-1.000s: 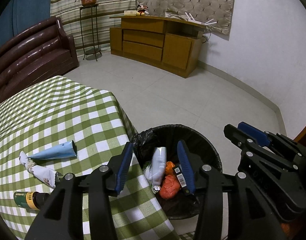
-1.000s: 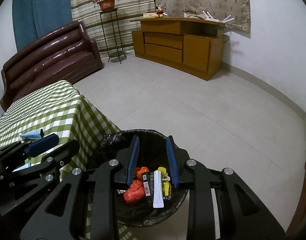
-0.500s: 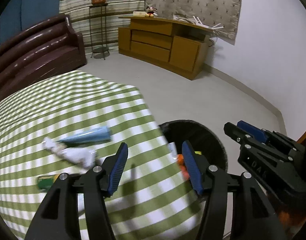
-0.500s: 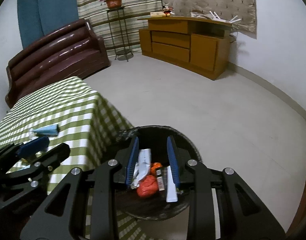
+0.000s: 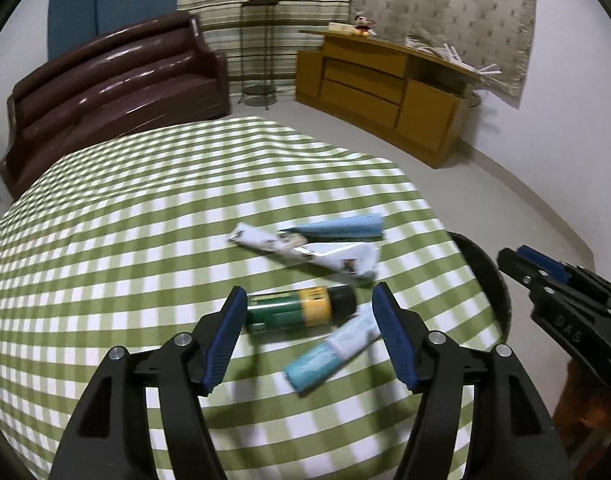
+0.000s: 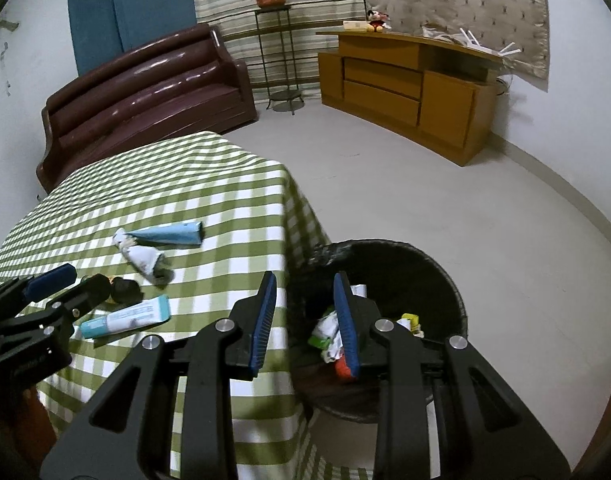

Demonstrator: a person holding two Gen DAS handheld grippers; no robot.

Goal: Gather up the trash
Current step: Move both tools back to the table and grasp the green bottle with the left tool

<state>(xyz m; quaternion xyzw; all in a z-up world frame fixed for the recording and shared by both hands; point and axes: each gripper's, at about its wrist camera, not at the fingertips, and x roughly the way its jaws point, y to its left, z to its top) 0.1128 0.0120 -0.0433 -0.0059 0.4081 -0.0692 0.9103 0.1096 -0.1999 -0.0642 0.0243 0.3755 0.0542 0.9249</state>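
Note:
Trash lies on the green-checked table [image 5: 105,240]: a green bottle [image 5: 293,310] with a yellow label and black cap, a teal and white tube [image 5: 329,354], a crumpled white wrapper [image 5: 317,256] and a blue paper cone [image 5: 341,229]. My left gripper [image 5: 309,292] hovers just over the bottle and tube; its jaws are opening and its pads touch nothing. My right gripper [image 6: 304,284] hangs over the gap between the table corner and the black bin [image 6: 409,264], jaws narrowly apart and empty. The right wrist view shows the tube [image 6: 125,318], wrapper [image 6: 145,260] and cone [image 6: 169,234].
The bin's rim [image 5: 491,280] sits just off the table's right edge, with several wrappers and a red lump [image 6: 341,368] inside. A brown sofa [image 6: 145,88], a plant stand [image 6: 277,60] and a wooden cabinet [image 6: 409,88] line the far walls. Pale floor lies between.
My left gripper swung from above the bin to above the table trash, and its jaws widened. The right gripper drifted left toward the table corner, its jaws unchanged.

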